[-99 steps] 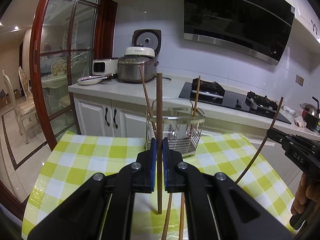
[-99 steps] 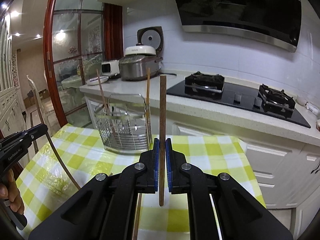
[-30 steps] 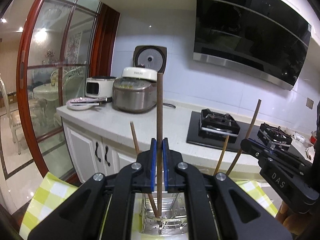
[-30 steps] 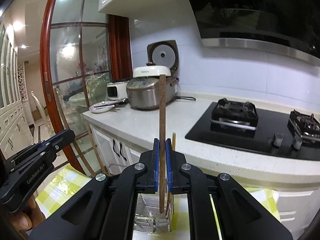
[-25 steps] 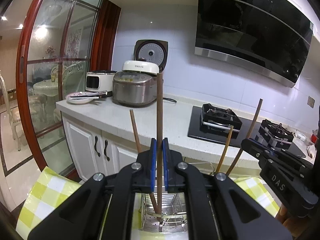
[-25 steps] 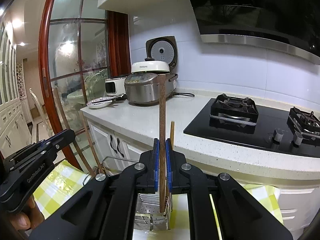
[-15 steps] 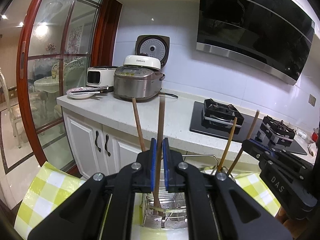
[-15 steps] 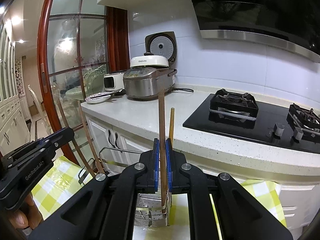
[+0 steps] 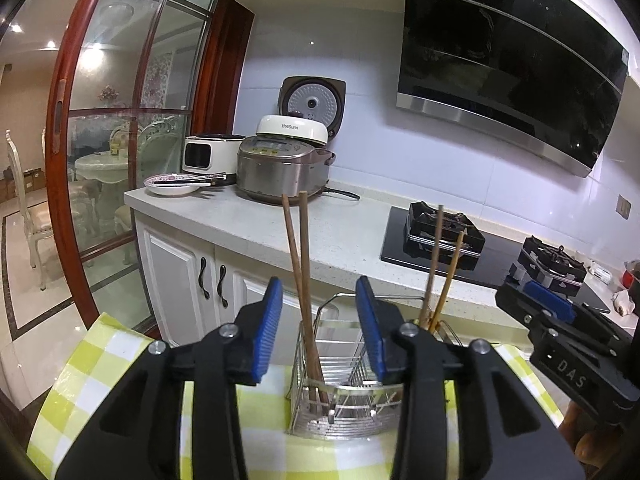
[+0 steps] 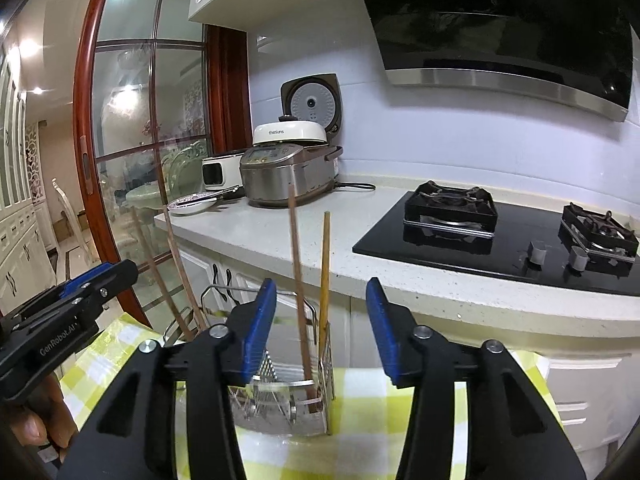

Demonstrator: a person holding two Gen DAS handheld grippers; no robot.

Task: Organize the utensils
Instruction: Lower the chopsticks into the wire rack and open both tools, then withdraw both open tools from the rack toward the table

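A wire utensil rack [image 9: 348, 396] [image 10: 280, 396] stands on the yellow checked tablecloth. My left gripper [image 9: 320, 328] hovers just above its left end, jaws opening. Two dark brown chopsticks [image 9: 302, 280] stand in the rack between the pads, touching neither. My right gripper [image 10: 320, 328] is over the rack's right end, jaws also opening. A brown chopstick [image 10: 300, 280] and a paler chopstick [image 10: 325, 272] stand free in the rack between its pads. Each view shows the other gripper at its edge: the right gripper [image 9: 560, 336] and the left gripper [image 10: 68, 304].
The tablecloth [image 9: 92, 364] covers the small table. Behind runs a white counter [image 9: 340, 236] with a rice cooker [image 9: 280, 168], a plate [image 9: 172, 186] and a black gas hob [image 10: 500, 236]. A hand [image 10: 36, 432] shows at the lower left of the right wrist view.
Both grippers came down over the rack, each shut on a chopstick. Both jaws have now spread, and the two chopsticks have dropped to stand loose in the rack.
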